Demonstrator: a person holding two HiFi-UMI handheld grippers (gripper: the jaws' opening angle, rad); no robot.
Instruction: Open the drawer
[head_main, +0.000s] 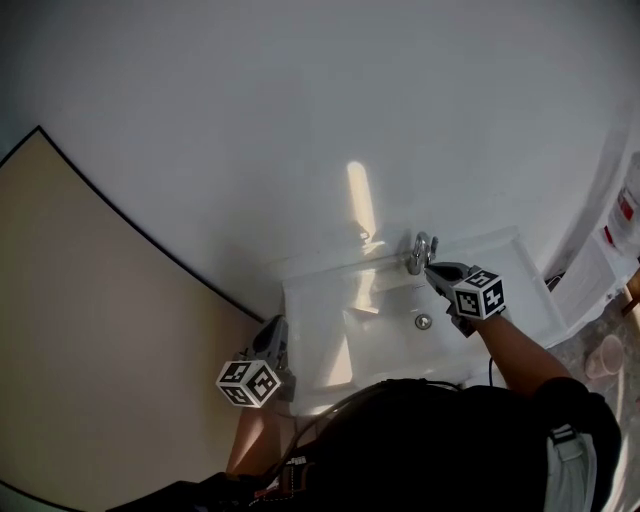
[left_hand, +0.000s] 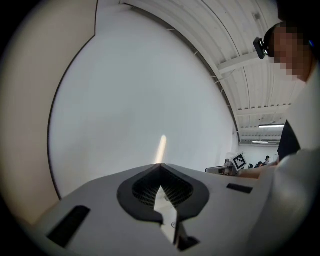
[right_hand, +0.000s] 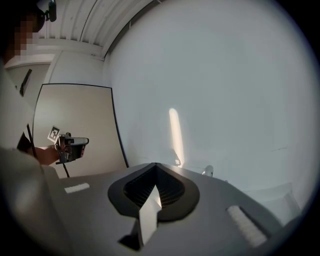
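Two grippers wait at the one sink (head_main: 520, 262), the left gripper (head_main: 274, 325) by its left front corner and the right gripper (head_main: 432, 269) just beside its single faucet (head_main: 419, 249), jaws pressed together on nothing, likely because no drawer shows, perhaps hidden below.

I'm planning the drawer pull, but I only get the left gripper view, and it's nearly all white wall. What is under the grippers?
Observer: The head view shows a white sink against that wall.
Operator: Where is the right gripper?
Observer: The right gripper, jaws shut and empty, is close to the faucet at the back of the basin.
Operator: Any drawer?
Observer: None shows in any view. The person's torso covers the space below the sink.
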